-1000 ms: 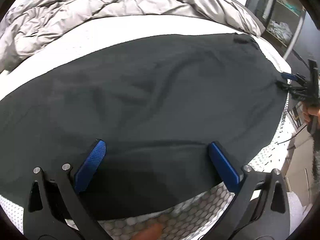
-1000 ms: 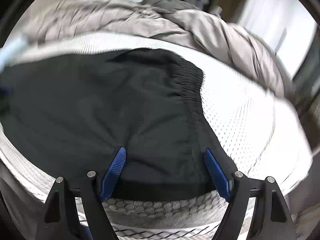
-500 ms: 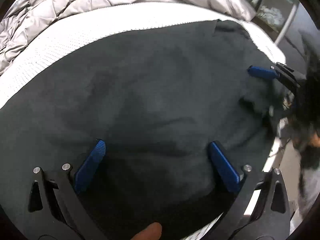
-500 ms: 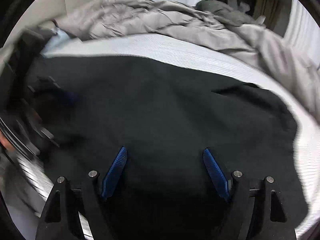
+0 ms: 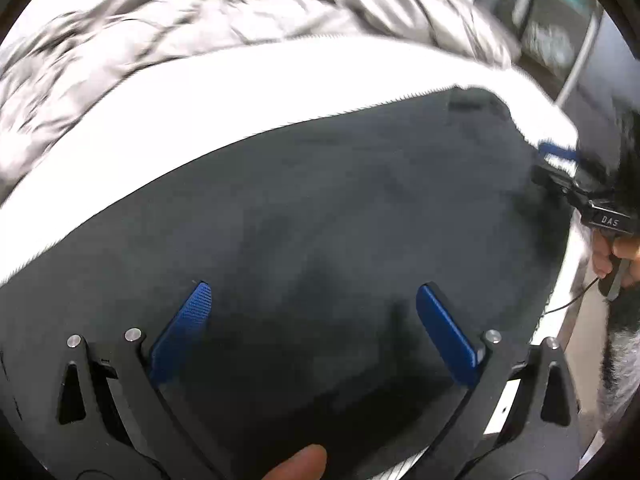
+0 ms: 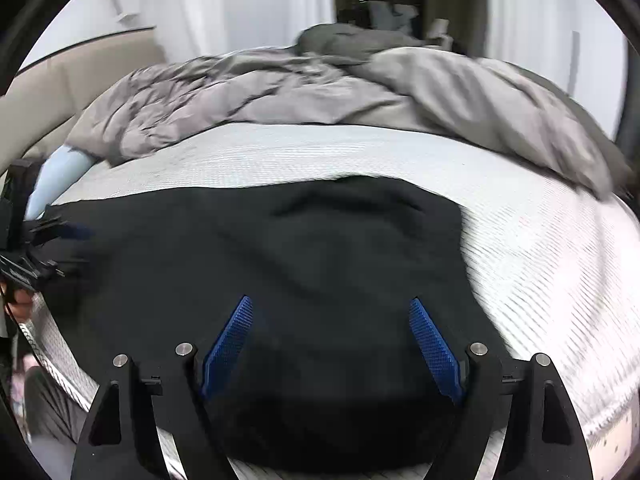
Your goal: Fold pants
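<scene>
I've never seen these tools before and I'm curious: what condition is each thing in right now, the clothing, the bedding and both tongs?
Black pants: spread on the mattress, mildly wrinkled, not yet folded small.
Left gripper: open over the pants, pinching nothing.
Right gripper: open over the pants, pinching nothing.
Grey duvet: crumpled in a heap at the far side.
Mattress: bare, partly covered by the pants.
</scene>
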